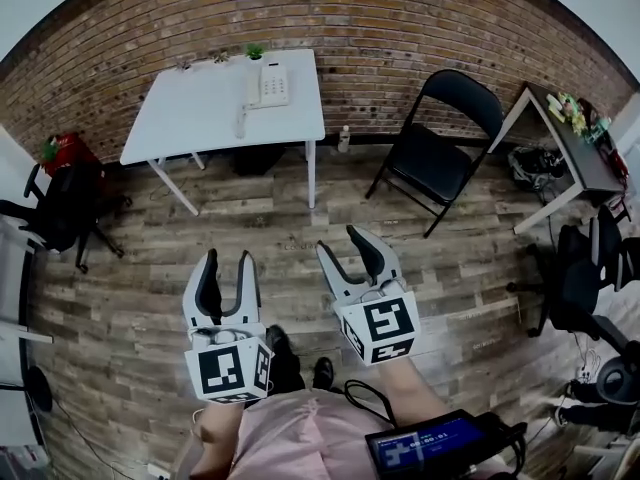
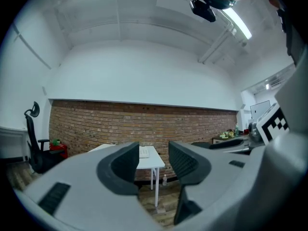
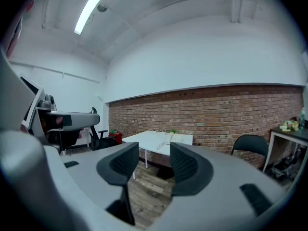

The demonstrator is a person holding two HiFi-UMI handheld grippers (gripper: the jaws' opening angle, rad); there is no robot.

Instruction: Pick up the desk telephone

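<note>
Both hand-held grippers are out in front of the person, side by side above the wooden floor (image 1: 130,328), each with a marker cube at its back. The left hand-held gripper (image 1: 228,264) points about level; its jaws stand apart with nothing between them, and only the far bench and floor show through the gap. The right hand-held gripper (image 1: 342,244), just beside it, tips slightly downward; its jaws are also apart and empty.

Below the two, at the person's feet, are dark shoes (image 1: 322,371), a pink garment (image 1: 290,438), and a black device (image 1: 430,444) with a lit blue screen and cables.

Well ahead, across open floor, a white bench (image 1: 190,108) stands against the brick wall (image 1: 400,18). The phone (image 1: 271,84) sits on the bench near its back right corner, close to the wall, its handset in the cradle. It is well apart from both grippers. A slim white object (image 1: 240,122) lies on the bench just in front of the phone, and a small plant (image 1: 254,52) stands behind it by the wall.

A bottle (image 1: 344,140) is on the floor right of the bench, then a black folding chair (image 1: 440,143). Farther right a second table (image 1: 585,173) carries clutter. An office chair (image 1: 60,208) stands at the left.
</note>
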